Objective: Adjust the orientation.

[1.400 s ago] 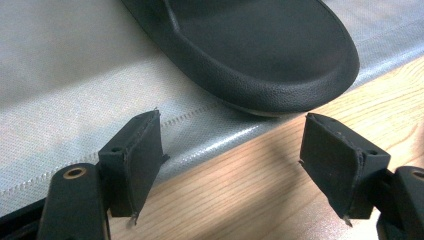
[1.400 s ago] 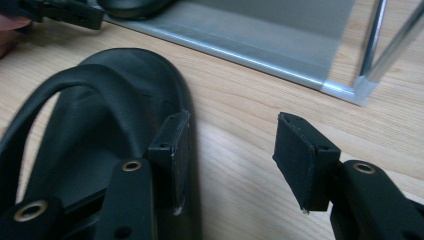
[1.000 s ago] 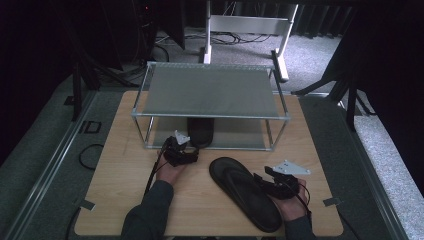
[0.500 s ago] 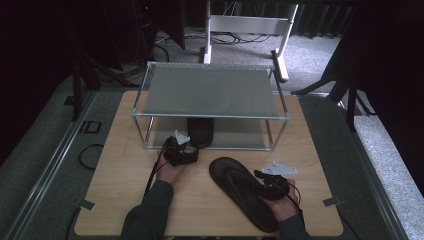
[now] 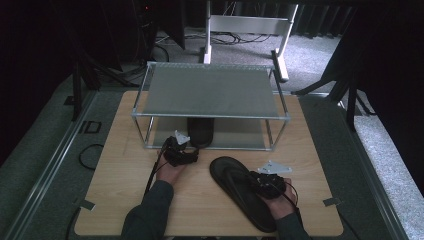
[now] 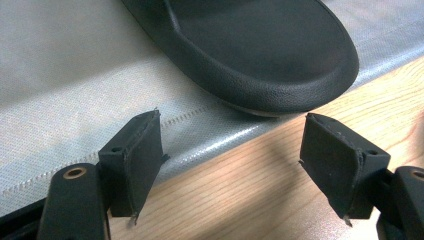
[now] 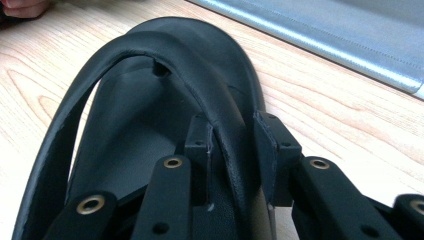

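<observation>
A black flip-flop (image 5: 239, 194) lies on the wooden table (image 5: 120, 190), toe pointing toward the rack. My right gripper (image 5: 261, 183) sits over its right side. In the right gripper view its jaws (image 7: 234, 142) have just been closing and now pinch the flip-flop's strap (image 7: 220, 100). A second black flip-flop (image 5: 200, 131) rests on the rack's lower shelf (image 6: 75, 75), its heel (image 6: 280, 65) overhanging the shelf's front edge. My left gripper (image 5: 187, 150) stands open just in front of that heel, nothing between its pads (image 6: 137, 155).
The two-tier metal rack (image 5: 210, 90) fills the back half of the table, its top shelf bare. White chair legs and cables stand on the floor behind. Grey carpet and a metal rail run along the table's left side.
My right gripper has shifted a little left and down onto the flip-flop and closed on its strap. The left hand and the flip-flop on the shelf have stayed put.
</observation>
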{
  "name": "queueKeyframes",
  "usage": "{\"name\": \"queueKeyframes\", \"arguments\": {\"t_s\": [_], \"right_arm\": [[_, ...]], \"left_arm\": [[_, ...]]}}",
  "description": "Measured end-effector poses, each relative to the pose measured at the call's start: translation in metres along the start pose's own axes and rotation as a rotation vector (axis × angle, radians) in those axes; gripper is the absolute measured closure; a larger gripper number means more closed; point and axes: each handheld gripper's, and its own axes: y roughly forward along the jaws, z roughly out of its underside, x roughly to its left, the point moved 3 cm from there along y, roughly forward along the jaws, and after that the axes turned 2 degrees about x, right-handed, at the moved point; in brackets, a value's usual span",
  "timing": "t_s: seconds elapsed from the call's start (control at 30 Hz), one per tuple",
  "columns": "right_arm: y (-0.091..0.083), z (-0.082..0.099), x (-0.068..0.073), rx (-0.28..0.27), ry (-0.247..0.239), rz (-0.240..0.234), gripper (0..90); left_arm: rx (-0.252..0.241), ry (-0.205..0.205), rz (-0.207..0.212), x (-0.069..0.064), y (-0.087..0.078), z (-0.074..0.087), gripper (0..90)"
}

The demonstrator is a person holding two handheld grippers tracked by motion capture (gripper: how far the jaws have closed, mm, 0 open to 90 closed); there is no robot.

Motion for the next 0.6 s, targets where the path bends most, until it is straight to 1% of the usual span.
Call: {"name": "queueKeyframes", "arguments": {"t_s": [0.3, 0.6], "right_arm": [[0.000, -0.003, -0.001, -0.008, 0.003, 0.014, 73.8], [0.000, -0.017, -0.008, -0.042, 0.014, 0.041, 74.0]], "left_arm": [[0.000, 0.000, 0.000, 0.000, 0.000, 0.000, 25.8], [0.001, 0.000, 0.000, 0.000, 0.000, 0.000, 25.8]]}}
